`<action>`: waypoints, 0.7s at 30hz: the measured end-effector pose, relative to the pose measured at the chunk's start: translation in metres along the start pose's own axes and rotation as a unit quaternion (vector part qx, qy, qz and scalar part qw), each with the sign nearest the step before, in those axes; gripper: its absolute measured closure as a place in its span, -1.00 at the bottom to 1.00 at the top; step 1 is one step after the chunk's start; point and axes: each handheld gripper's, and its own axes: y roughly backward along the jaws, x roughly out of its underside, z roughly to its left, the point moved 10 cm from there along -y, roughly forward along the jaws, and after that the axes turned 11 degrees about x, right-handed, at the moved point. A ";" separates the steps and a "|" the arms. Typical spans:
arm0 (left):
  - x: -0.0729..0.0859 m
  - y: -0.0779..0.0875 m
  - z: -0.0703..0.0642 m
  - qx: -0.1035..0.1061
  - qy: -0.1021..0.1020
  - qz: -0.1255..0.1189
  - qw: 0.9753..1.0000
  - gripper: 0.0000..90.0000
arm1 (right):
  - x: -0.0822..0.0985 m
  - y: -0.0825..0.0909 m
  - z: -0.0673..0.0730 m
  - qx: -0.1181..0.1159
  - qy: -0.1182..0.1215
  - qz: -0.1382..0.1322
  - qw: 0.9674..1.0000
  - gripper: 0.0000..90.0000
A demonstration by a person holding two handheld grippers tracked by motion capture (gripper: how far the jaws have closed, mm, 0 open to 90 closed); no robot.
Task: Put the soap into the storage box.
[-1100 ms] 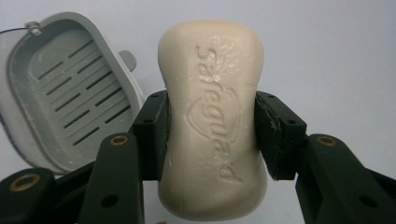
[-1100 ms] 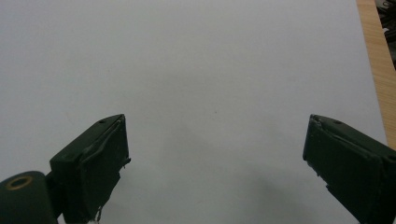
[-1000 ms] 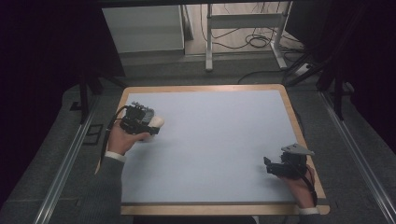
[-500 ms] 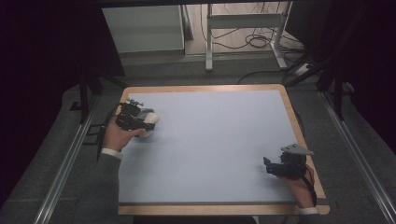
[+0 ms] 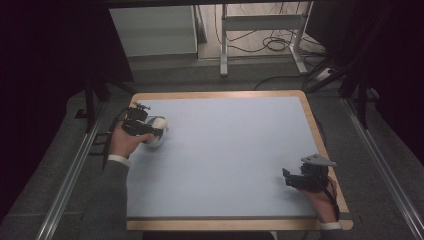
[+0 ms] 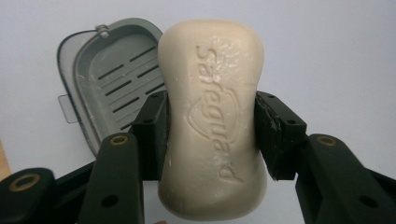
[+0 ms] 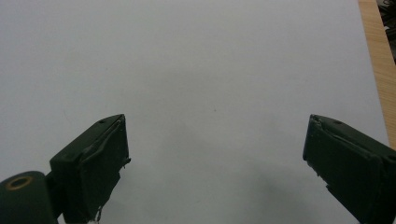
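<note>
- My left tool pinches the soap bar across its narrowed waist, one pad on each long side; the bar's long axis runs along the tool, out past the tips and away from my hand.
- The grey soap dish lies open on the table beyond the bar and to its left in the left gripper view, slotted floor facing up. Part of it is hidden behind the bar and the jaw, so I cannot tell whether bar and dish touch.
- The relation that governs the coming move, as I judge it: the dish sits just ahead and to one side of the held bar, and the bar's long axis is turned at an angle to the dish's own length. Seating the soap would call for a small shift toward the dish and a turn to line the two up.
- In the high view my left tool works near the table's far left corner, with pale soap at its tip; my right tool rests near the right edge, well apart, so the left hand is plainly the nearer.
- The right gripper view shows my right tool spread wide over bare table, holding nothing.
- The left gripper view gives the embossed lettering and the dish slots; the high view gives the spacing of my two hands.
</note>
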 end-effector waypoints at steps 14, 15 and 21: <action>-0.006 -0.016 0.025 -0.018 0.032 0.000 0.999 0.09 | 0.001 -0.002 0.001 -0.001 0.002 0.002 1.000 -0.85; -0.006 -0.018 0.026 -0.017 0.035 0.001 0.999 0.09 | 0.002 -0.002 0.001 0.000 0.003 0.003 1.000 -0.85; -0.002 -0.027 0.039 -0.023 0.052 0.009 0.998 0.09 | 0.002 -0.002 0.001 0.000 0.004 0.004 1.000 -0.85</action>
